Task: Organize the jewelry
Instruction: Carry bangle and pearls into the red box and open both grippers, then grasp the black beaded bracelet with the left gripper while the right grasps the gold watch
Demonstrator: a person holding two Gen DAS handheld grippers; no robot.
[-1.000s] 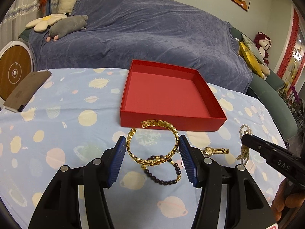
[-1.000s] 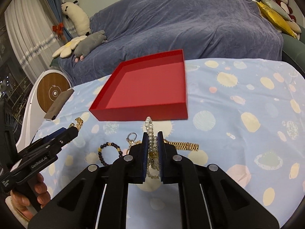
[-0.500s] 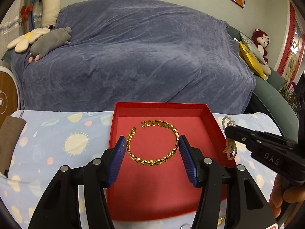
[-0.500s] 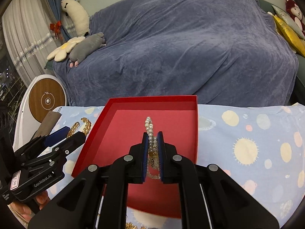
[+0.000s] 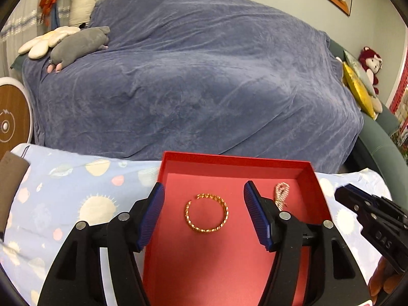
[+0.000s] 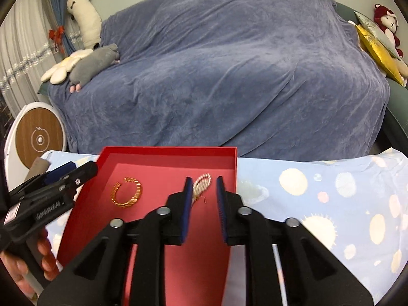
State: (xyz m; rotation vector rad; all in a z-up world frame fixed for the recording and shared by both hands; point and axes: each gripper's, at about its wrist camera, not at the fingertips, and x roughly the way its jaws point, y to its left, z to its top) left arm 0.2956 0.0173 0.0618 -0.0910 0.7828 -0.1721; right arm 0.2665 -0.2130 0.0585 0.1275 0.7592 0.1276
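Observation:
A gold bangle (image 5: 206, 214) lies on the floor of the red box (image 5: 229, 159), between and below the wide-open fingers of my left gripper (image 5: 204, 199), which holds nothing. A pearl bracelet (image 5: 280, 195) lies in the box to its right. In the right wrist view the pearl bracelet (image 6: 201, 185) lies in the red box (image 6: 165, 150) between the spread fingers of my right gripper (image 6: 204, 186), which is open and empty. The gold bangle (image 6: 126, 195) lies to its left. The left gripper's body (image 6: 51, 186) shows at the left edge.
The box stands on a table with a light blue planet-print cloth (image 6: 331, 204). A sofa under a blue-grey cover (image 5: 204, 76) is behind the table. A brown pouch (image 5: 10, 176) lies at the table's left end. A round wood-and-white device (image 6: 38, 137) stands at the left.
Both grippers carried their jewelry over the red box and opened. The gold bangle and the pearl bracelet now lie on the box floor.

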